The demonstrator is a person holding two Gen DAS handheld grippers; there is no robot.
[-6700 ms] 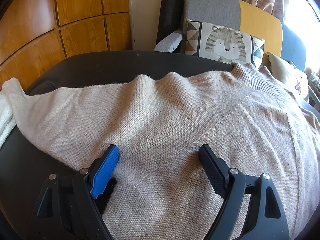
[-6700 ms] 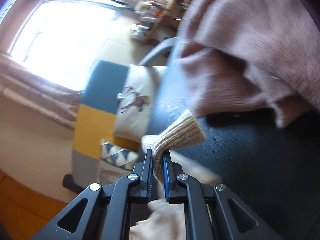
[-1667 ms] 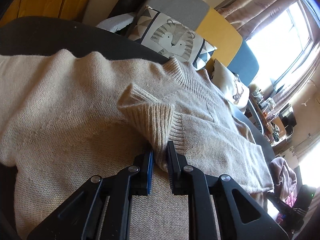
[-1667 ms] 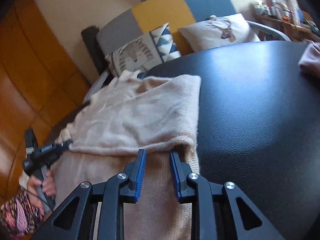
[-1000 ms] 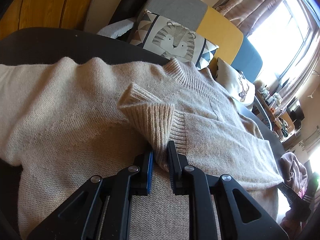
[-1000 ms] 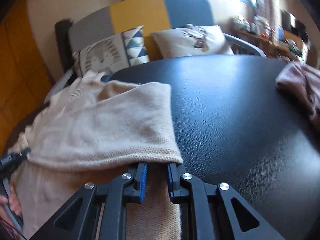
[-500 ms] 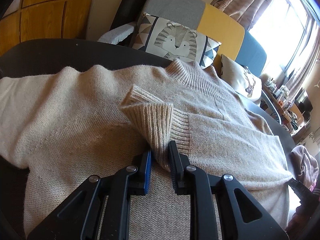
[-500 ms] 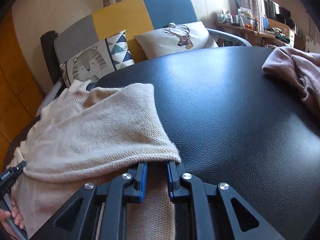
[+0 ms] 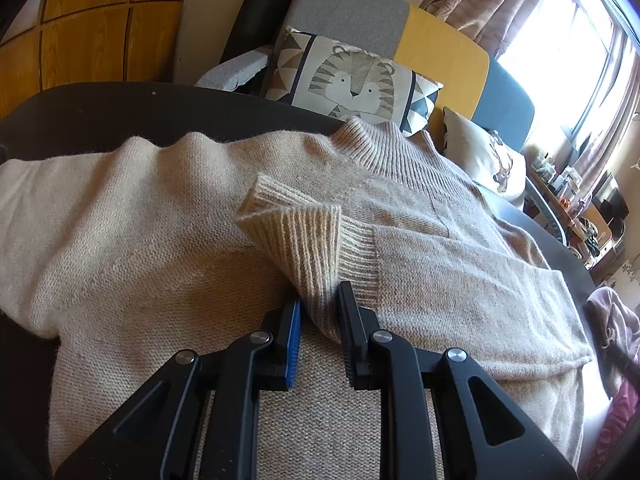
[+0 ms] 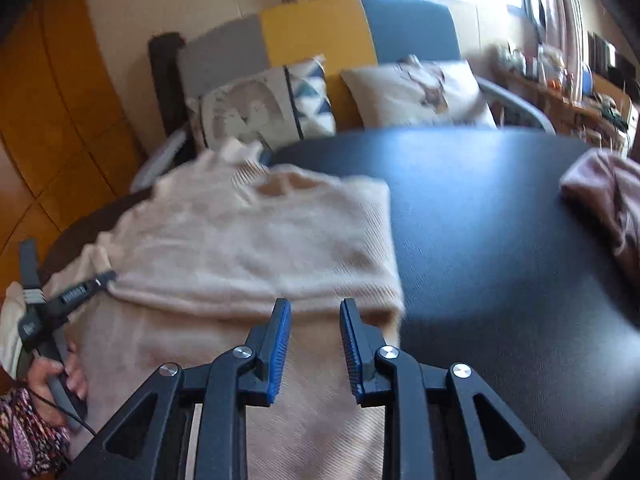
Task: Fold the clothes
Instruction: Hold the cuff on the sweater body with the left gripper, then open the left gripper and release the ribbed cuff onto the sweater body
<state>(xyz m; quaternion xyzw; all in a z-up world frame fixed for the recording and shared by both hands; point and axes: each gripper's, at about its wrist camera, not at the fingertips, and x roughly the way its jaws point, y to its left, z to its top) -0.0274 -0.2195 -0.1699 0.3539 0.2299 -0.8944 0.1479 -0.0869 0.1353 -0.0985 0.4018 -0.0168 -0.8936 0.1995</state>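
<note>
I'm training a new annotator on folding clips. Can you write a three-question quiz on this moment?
1. True or false: the left gripper has its jaws closed on the ribbed sleeve cuff of the beige sweater.
2. What lies between the right gripper jaws? A) the sweater's folded edge, pinched B) nothing gripped; the jaws have just been opening and stand apart above the sweater C) the pink garment
3. Which animal is printed on the cushion behind the sweater's collar in the left wrist view?

Key: 1 true; 2 B; 3 a tiger.
</note>
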